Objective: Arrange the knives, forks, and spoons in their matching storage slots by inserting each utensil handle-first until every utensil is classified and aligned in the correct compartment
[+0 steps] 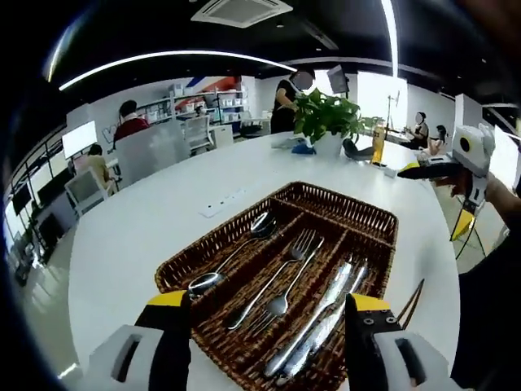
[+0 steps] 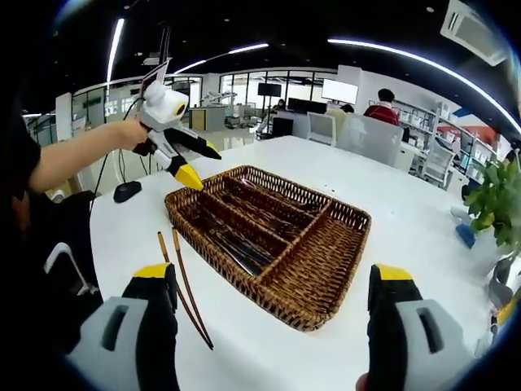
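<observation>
In the left gripper view, the left gripper point(image 1: 269, 326) has its fingers spread wide and empty. Between and just beyond them sits the wicker tray point(image 1: 370, 216) on the white table point(image 1: 138, 236), holding spoons point(image 1: 236, 252), forks point(image 1: 281, 285) and knives point(image 1: 326, 314) in separate slots. In the right gripper view, the right gripper point(image 2: 273, 314) is likewise parted and empty; chopsticks point(image 2: 186, 289) lie just beside its left finger. Farther off stands a potted plant point(image 1: 326, 122).
</observation>
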### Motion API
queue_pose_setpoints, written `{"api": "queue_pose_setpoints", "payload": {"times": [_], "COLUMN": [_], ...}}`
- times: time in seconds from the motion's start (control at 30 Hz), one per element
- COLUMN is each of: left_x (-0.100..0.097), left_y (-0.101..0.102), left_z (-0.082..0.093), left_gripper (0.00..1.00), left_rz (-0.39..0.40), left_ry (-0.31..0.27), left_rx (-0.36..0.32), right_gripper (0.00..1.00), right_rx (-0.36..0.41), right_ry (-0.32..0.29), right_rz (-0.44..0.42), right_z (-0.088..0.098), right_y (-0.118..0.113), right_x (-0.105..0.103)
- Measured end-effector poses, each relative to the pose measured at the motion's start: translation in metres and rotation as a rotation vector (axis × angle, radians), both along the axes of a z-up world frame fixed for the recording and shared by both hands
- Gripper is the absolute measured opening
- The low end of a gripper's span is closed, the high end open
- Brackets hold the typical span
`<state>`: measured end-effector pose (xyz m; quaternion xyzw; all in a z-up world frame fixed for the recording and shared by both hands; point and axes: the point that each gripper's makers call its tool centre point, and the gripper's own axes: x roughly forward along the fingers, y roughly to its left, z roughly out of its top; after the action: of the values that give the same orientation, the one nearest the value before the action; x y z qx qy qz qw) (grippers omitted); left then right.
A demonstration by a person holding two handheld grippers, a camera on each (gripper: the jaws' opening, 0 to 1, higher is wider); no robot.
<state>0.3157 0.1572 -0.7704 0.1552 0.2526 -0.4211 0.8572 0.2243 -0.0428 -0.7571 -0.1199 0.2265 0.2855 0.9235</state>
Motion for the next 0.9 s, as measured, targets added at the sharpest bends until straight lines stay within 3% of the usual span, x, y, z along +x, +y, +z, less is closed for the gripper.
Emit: {"api": "queue_pose_setpoints", "payload": {"times": [0.1,0.23,0.43,0.57,0.63,0.9], "left_x": [-0.012,-0.042,-0.073,-0.085,-0.089,-0.108], "left_y": [0.0,-0.004,-0.009,-0.009,-0.008,-0.008], "left_z": [0.004,0.014,0.021,0.023,0.023,0.027], "left_gripper": [0.86,0.93,0.99,1.0,1.0,1.0], "left_rz": [0.006,0.012,0.03,0.057,0.089,0.114], "left_ry": [-0.014,-0.025,-0.042,-0.046,-0.021,-0.027], "left_rx": [-0.008,-0.051,-0.1,-0.127,-0.153,-0.156], "right_gripper": [1.0,1.0,1.0,1.0,1.0,1.0], "right_rx": [0.005,0.004,0.049,0.039,0.039,0.031], "right_ry": [0.002,0.011,0.0,-0.009,-0.01,-0.01], "right_rz": [0.003,0.012,0.024,0.047,0.056,0.054], "right_z": [-0.001,-0.004,0.003,0.006,0.007,0.007], "right_y": [0.0,-0.002,-0.002,0.0,0.001,-0.001], "right_x": [0.001,0.001,0.0,-0.003,-0.006,-0.011]}}
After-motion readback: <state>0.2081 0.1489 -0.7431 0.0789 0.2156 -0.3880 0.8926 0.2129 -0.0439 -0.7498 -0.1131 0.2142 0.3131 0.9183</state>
